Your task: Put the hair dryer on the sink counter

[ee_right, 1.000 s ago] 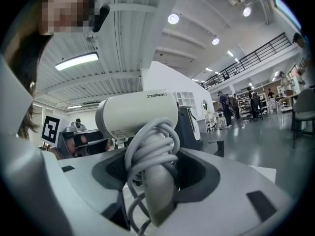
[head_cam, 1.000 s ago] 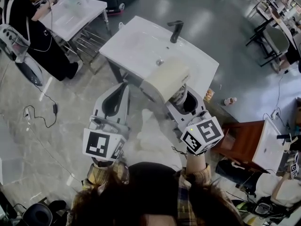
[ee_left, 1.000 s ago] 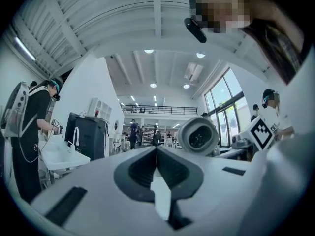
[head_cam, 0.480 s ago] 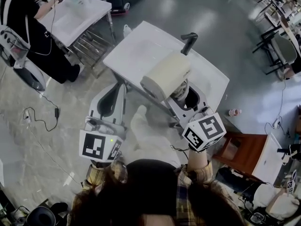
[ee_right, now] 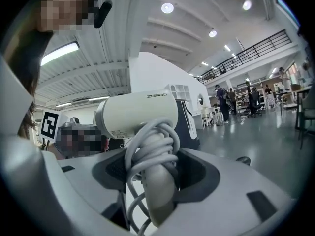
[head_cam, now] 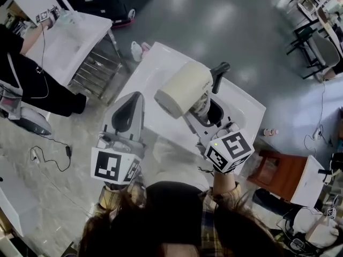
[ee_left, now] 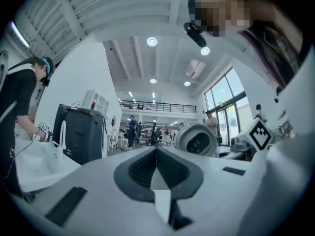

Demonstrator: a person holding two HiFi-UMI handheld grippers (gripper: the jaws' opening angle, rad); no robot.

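Note:
In the head view a cream hair dryer with its cord wound round the handle is held up above the white sink counter, just left of the black faucet. My right gripper is shut on the dryer's handle. The right gripper view shows the handle and cord between the jaws of that gripper, with the dryer barrel above them. My left gripper hovers at the counter's near-left edge, shut and empty. In the left gripper view its jaws meet, and the dryer shows to the right.
A second white sink table with a metal rack stands at upper left, with a person in black beside it. A brown cabinet is at the right, a bottle and a cable lie on the floor.
The hair dryer in the right gripper has gone from the counter's near edge to over the counter beside the faucet. The left gripper stays shut at the near-left side.

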